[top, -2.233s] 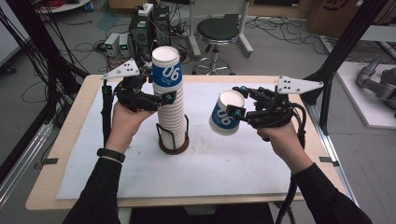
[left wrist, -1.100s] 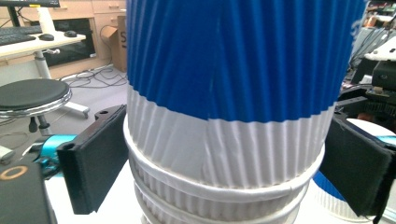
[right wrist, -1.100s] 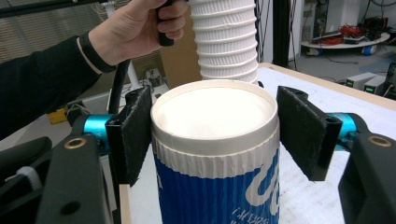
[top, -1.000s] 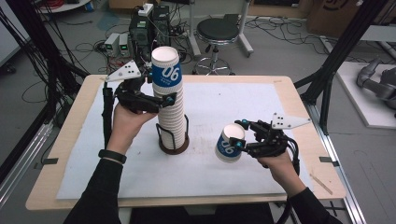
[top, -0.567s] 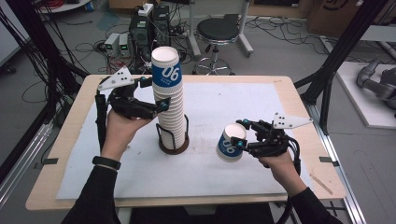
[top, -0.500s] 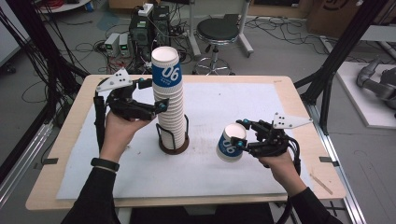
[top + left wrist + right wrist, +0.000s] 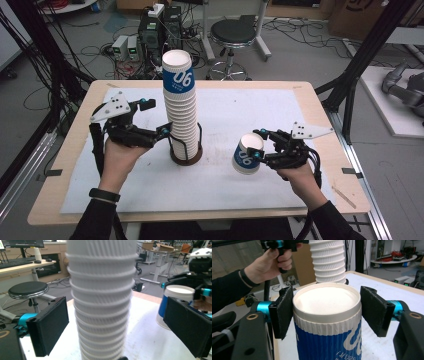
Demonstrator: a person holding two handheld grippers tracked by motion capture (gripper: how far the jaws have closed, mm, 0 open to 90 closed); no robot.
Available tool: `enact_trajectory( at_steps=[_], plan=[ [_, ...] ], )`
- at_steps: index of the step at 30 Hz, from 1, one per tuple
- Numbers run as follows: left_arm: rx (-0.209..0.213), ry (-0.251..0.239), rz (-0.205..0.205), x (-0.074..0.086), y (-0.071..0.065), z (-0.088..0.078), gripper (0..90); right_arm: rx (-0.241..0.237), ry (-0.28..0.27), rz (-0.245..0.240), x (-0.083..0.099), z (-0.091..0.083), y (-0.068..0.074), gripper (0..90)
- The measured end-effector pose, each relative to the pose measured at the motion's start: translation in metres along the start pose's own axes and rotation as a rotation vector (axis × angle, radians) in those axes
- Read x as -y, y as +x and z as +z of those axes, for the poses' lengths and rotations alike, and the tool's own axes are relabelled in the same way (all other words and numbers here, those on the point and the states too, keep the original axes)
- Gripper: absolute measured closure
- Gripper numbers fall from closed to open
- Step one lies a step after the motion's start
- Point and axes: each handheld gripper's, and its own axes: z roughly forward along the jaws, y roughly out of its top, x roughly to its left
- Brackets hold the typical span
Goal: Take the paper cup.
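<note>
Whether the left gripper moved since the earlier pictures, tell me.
Yes. The left gripper has come down the cup stack, from its blue top cup toward the holder.

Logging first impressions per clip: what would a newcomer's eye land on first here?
The tall stack of cups in a dark holder at the table's middle, its top cup blue with "06". The left gripper has its open fingers on either side of the stack's ribbed white lower part. Near the table's right, the right gripper grips a single blue cup standing upside down.
</note>
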Motion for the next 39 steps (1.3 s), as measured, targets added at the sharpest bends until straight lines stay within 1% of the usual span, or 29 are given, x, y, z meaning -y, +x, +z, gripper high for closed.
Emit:
enact_trajectory(
  at_steps=[3,4,6,13,15,18,21,23,28,34,39],
  plan=[
    [0.005,-0.001,0.005,0.009,-0.008,-0.002,6.0,0.001,0.005,0.003,0.002,0.001,0.000,30.7],
    [0.014,0.003,0.003,0.013,-0.011,-0.002,6.1,0.001,0.004,0.001,0.002,0.001,-0.001,30.7],
    [0.019,0.008,0.003,0.019,-0.015,-0.001,6.0,0.001,0.004,-0.001,0.002,0.002,0.000,30.7],
    [0.052,0.018,0.005,0.040,-0.033,0.004,6.1,0.000,0.015,0.000,0.005,0.004,-0.001,30.7],
    [0.060,0.025,0.008,0.044,-0.036,0.005,6.1,0.001,0.018,-0.001,0.006,0.004,-0.001,30.7],
    [0.069,0.020,0.009,0.051,-0.040,0.006,6.1,0.001,0.019,-0.001,0.008,0.004,-0.002,30.7],
    [0.064,0.031,0.025,0.056,-0.043,0.007,6.1,0.003,0.024,-0.001,0.009,0.005,-0.002,30.7],
    [0.070,0.031,0.018,0.060,-0.045,0.007,6.1,0.005,0.028,0.000,0.010,0.005,-0.002,30.7],
    [0.078,0.029,0.016,0.071,-0.051,0.009,6.1,0.010,0.024,0.001,0.010,0.004,-0.002,30.7],
    [0.104,0.030,0.037,0.071,-0.060,0.016,6.1,0.019,0.024,0.005,0.011,0.000,-0.002,30.7],
    [0.118,0.058,0.060,0.074,-0.065,0.024,6.1,0.024,0.021,0.000,0.011,-0.003,-0.002,30.7]
  ],
)
